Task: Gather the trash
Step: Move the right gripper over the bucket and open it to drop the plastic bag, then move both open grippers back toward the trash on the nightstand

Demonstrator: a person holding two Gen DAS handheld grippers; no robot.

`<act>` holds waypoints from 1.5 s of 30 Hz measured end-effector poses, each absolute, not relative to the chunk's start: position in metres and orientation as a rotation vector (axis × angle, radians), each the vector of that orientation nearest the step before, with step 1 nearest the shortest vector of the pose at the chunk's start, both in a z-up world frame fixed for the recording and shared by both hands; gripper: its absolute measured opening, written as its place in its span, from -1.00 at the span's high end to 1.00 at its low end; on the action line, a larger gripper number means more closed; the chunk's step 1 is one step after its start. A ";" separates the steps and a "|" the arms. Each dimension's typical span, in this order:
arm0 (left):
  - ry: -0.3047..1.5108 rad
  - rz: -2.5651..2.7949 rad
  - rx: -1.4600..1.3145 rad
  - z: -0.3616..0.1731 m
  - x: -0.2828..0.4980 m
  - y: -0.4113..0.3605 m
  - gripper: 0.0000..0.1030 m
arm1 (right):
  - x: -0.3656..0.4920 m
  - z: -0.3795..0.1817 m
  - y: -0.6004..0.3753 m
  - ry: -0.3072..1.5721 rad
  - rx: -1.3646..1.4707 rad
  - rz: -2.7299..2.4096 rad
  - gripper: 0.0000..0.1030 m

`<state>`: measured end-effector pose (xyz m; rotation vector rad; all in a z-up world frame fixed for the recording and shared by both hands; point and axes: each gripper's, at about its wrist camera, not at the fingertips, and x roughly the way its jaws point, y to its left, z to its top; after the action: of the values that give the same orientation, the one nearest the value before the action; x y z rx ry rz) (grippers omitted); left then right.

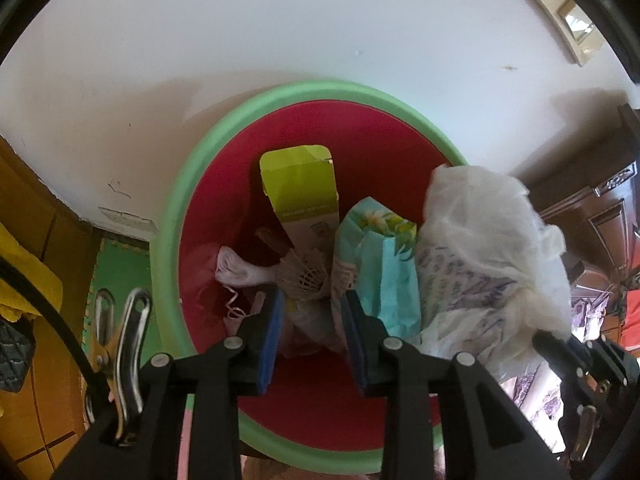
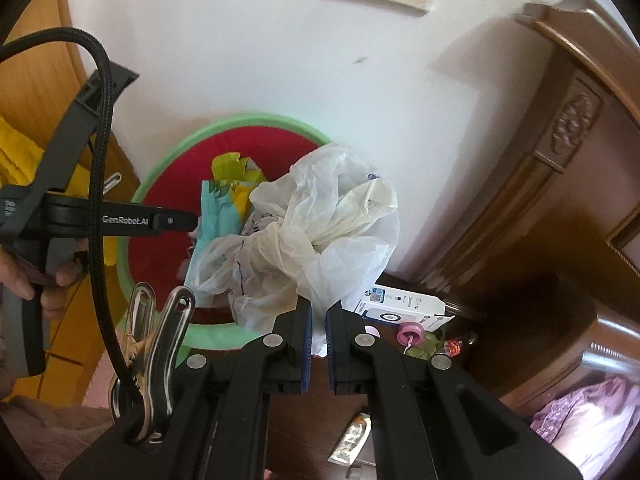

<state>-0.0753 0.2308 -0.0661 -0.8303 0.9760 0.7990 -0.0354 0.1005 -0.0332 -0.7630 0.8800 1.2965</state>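
White crumpled plastic, a bag (image 2: 320,228), is clamped between the pads of the right tongs (image 2: 318,332), which pinch its lower end so that the bulk billows up ahead of them. The bag hangs over the near right edge of the bin (image 2: 168,148), a red tub with a green rim, partly above its opening and partly outside it.

The left tongs (image 1: 310,320) point down into the bin with their jaws apart and nothing pressed between the pads. Just ahead of them lie a turquoise flowered packet (image 1: 384,248) touching the right pad's outer side, a yellow-green carton (image 1: 300,188) standing tilted against the far side, and pale string and paper scraps at the bottom.

The bin stands close to a white wall (image 1: 280,32). Dark carved wooden furniture (image 2: 560,184) crowds the right side, and a low dark surface there carries a white-and-blue box (image 2: 404,308) and a pink ring (image 2: 412,336). The near red wall of the bin is bare.
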 end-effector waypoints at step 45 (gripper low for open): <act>0.966 0.784 -0.827 -0.060 -0.084 0.226 0.39 | -0.040 -0.063 0.147 0.965 -0.762 1.354 0.33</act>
<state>-0.0841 0.2259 -0.0601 -0.8267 0.9656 0.7838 -0.0399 0.1472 -0.0635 -0.7617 0.9648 1.3544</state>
